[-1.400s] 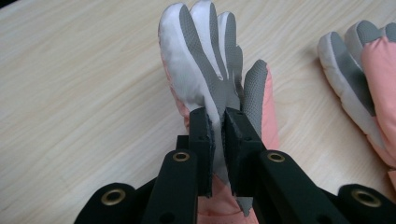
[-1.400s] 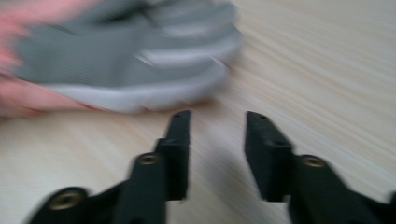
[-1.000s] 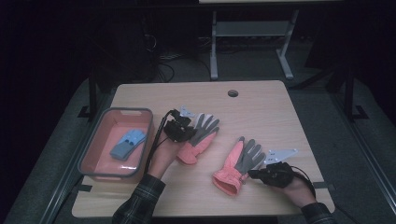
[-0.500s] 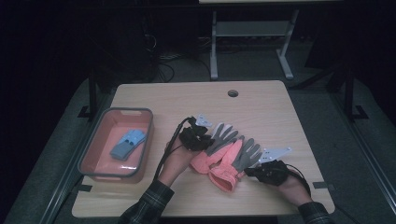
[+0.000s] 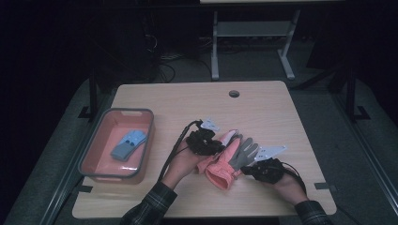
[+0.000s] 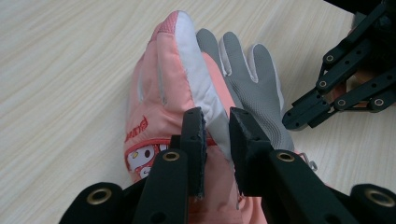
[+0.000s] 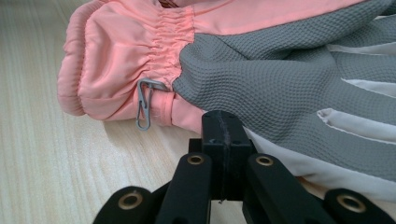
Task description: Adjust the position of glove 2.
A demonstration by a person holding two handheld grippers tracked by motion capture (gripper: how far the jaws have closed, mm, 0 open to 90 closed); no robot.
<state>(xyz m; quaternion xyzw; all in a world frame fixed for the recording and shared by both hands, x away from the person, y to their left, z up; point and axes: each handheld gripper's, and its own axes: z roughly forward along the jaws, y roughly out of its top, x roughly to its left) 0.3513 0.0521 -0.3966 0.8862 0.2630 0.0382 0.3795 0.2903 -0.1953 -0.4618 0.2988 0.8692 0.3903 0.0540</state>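
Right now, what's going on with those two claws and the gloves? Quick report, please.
Left gripper astride the top pink glove, jaws just been opening. Right gripper shut at the lower glove edge. Gloves stacked. Nothing blocking; red bin off aside.

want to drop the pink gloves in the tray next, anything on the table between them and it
No: bare table lies between the gloves and the tray. Only the left gripper and its hand sit on that side. Blue item already in the tray.

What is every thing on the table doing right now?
Left gripper: jaws just opening, upper glove's edge between them.
Right gripper: shut, at the lower glove's edge.
Upper glove: stacked on the other, pink back up.
Lower glove: flat, grey palm up.
Red bin: open, holding blue gloves.
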